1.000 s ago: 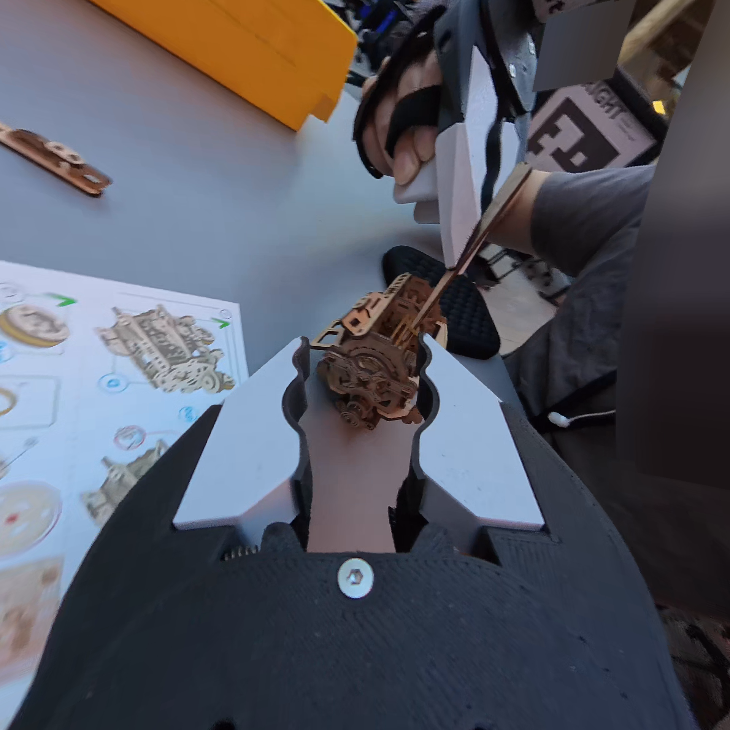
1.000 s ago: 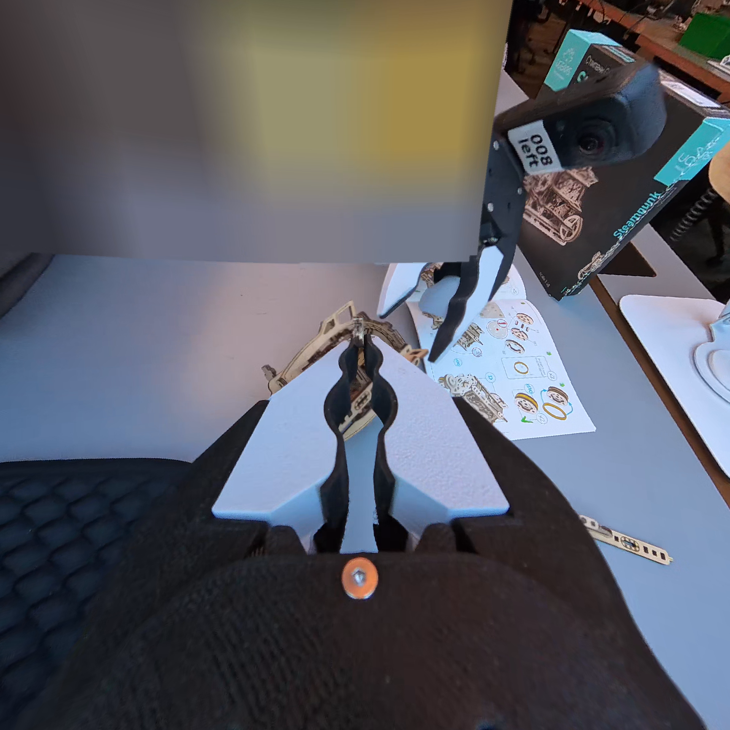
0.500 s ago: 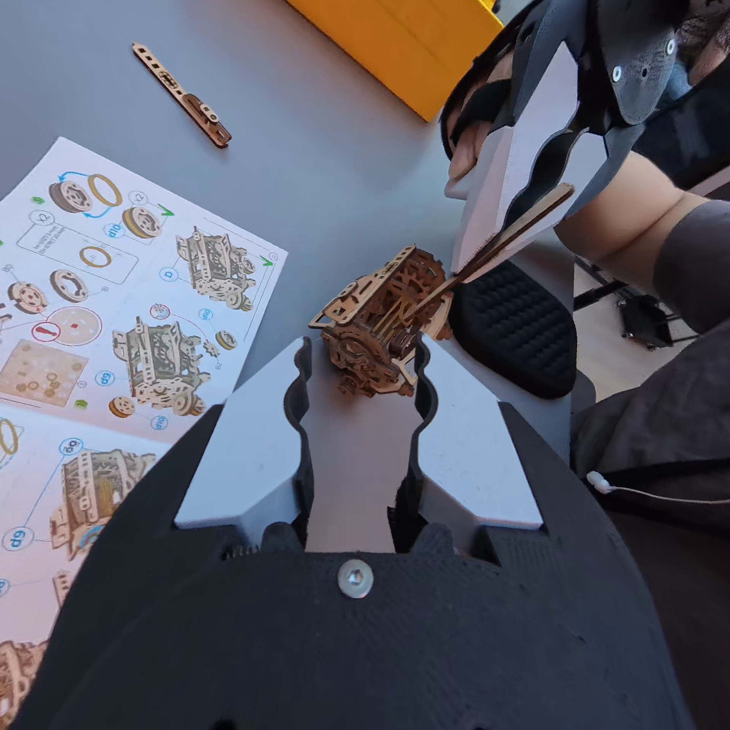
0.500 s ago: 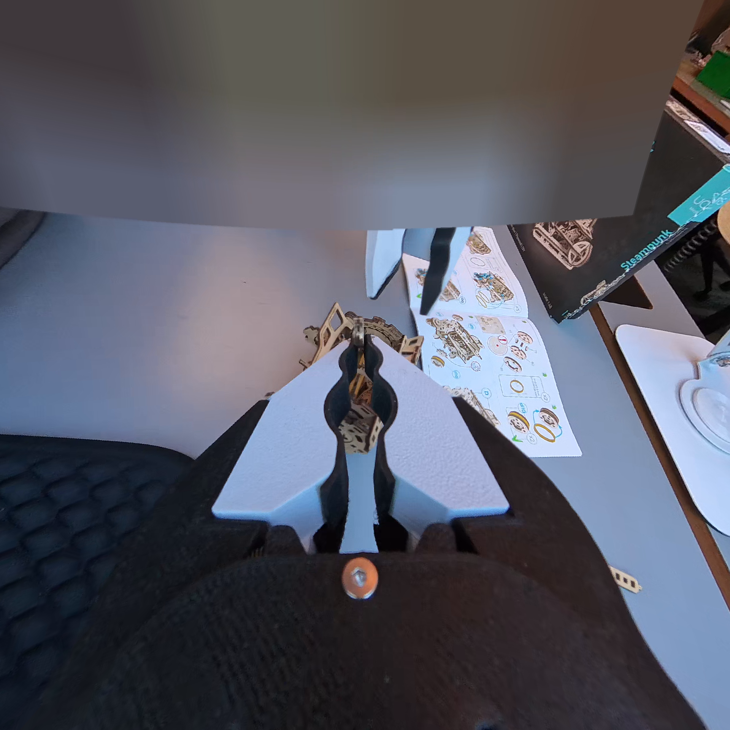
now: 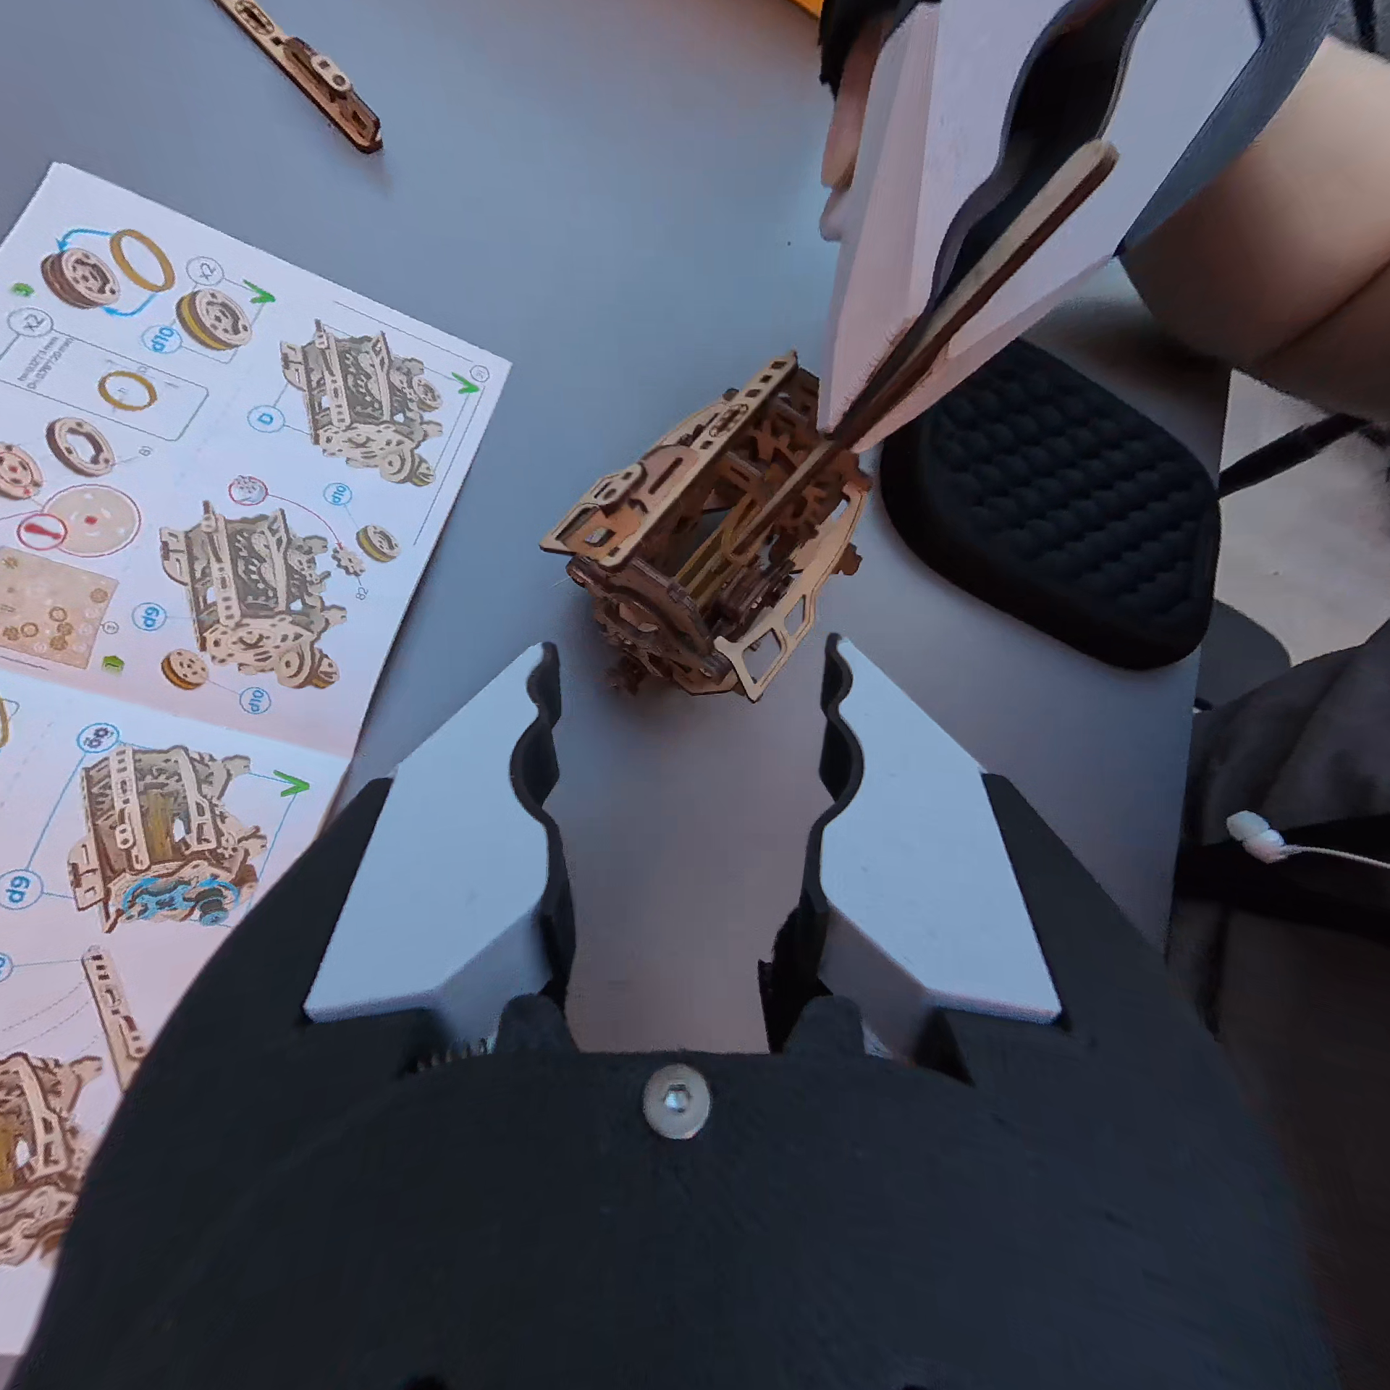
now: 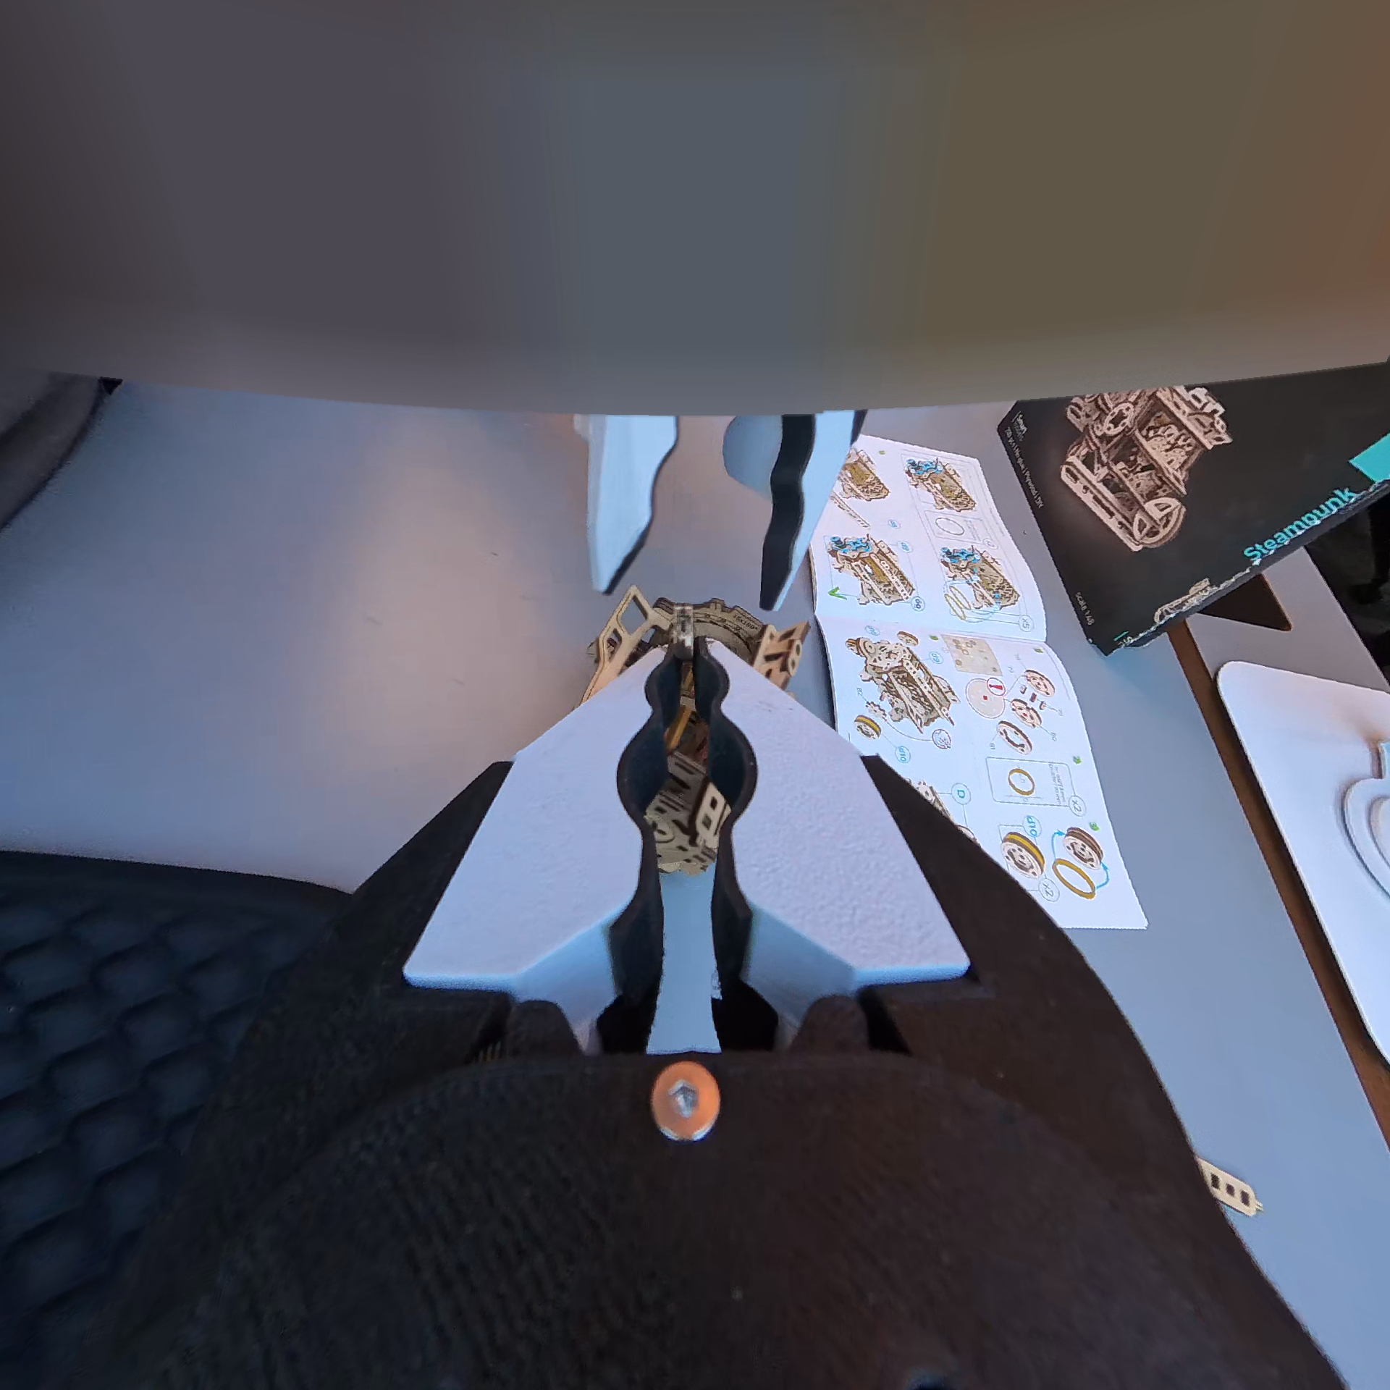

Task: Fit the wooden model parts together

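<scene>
- Left wrist view: your left gripper (image 5: 688, 662) has let go of the wooden model (image 5: 707, 549). Half a second ago its fingers flanked the model; now they stand wide apart with nothing between them, drawn back toward the lower centre of the frame.
- The model sits on the grey table (image 5: 564, 226) at centre frame, just left of the black pad (image 5: 1053, 511). You now have no second grip steadying it, so I judge it can shift under any push.
- At upper right, your right gripper (image 5: 865, 421) is clamped on a thin wooden strip (image 5: 978, 278), whose lower end reaches into the model's frame. Whether it is seated there is hidden among the gears.
- Right wrist view: the right gripper's (image 6: 683, 647) fingers are pressed together on the strip's edge, and they cover most of the model (image 6: 624, 639) at centre frame.
- A large blurred patch fills the upper half, cutting off the left gripper (image 6: 692, 594) above its fingertips.
- The instruction sheet (image 6: 970, 677) lies at right.
</scene>
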Motion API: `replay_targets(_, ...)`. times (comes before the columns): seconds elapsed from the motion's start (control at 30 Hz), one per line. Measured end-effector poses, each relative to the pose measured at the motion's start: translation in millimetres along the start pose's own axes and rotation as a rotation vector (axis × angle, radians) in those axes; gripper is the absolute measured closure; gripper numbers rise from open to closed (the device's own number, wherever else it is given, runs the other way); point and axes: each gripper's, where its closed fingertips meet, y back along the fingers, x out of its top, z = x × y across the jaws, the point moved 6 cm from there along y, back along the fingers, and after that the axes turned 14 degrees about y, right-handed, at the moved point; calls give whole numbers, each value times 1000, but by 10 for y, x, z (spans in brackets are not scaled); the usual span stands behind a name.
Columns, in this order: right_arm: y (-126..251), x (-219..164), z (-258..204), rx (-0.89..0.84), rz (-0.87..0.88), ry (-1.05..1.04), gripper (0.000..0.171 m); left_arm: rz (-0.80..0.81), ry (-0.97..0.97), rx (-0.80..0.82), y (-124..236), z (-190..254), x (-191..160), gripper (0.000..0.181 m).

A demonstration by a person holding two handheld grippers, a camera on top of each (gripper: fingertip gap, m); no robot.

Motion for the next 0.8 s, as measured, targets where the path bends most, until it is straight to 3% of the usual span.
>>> replay_targets(0.03, -2, 8, 0, -2, -1, 0, 171, -15, -14, 7, -30, 11, -23, 105)
replay_targets(0.1, -10, 22, -8, -8, -9, 0, 171, -59, 5, 27, -76, -5, -72, 95)
replay_targets(0.3, -39, 55, -22, -17, -16, 1, 171, -56, -16, 102, -108, -168, -100, 96)
replay_targets(0.8, -76, 12, 30, -103, -33, 21, 171, 64, -49, -56, 49, -145, 34, 129)
